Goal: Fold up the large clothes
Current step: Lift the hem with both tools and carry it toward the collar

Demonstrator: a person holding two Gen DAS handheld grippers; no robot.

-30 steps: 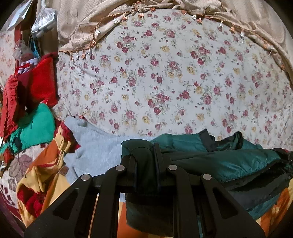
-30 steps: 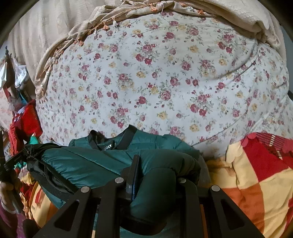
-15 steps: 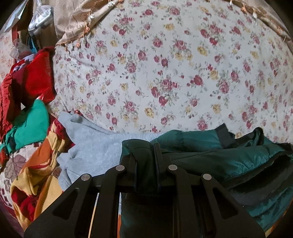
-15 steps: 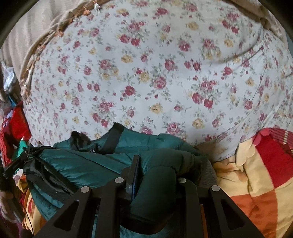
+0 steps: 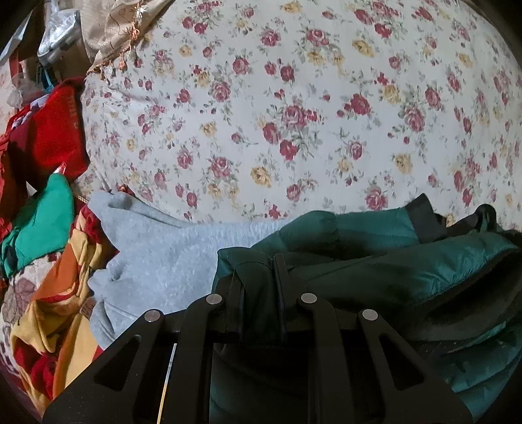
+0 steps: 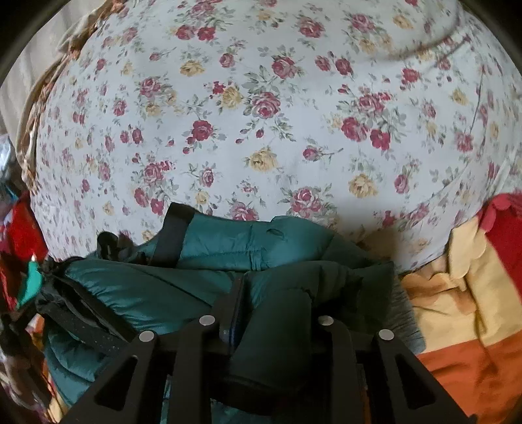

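Bed: floral sheet (image 5: 293,107) with red and yellow roses on pale cloth fills the upper part of both views.
Far edge: beige fringed cloth (image 5: 114,29) lies at the top left of the left view.
Jacket: dark green padded jacket (image 5: 407,270) hangs bunched between the two grippers, just above or on the near edge of the sheet; which one cannot be told. Black trim shows along its collar and hem.
Left gripper: left gripper (image 5: 257,280) has its jaws clamped together on a fold of the jacket, with dark green fabric wedged between the fingers (image 5: 280,277).
Right gripper: right gripper (image 6: 277,303) has a thick roll of the jacket (image 6: 208,248) between its jaws; the jaws are opening, yet the fabric is packed tight against both of them.
Grey garment: grey sweatshirt (image 5: 156,257) lies left of the jacket, its edge passing under the green fabric.
Left pile: red cloth (image 5: 55,130) and a bright green cloth (image 5: 42,225) are heaped at the left edge of the left view.
Blanket: blanket (image 6: 463,313) in red, yellow and orange blocks lies to the right of the jacket in the right view, and another part of it (image 5: 62,310) shows below the grey garment in the left view.
Sharpness: both views are slightly blurred.
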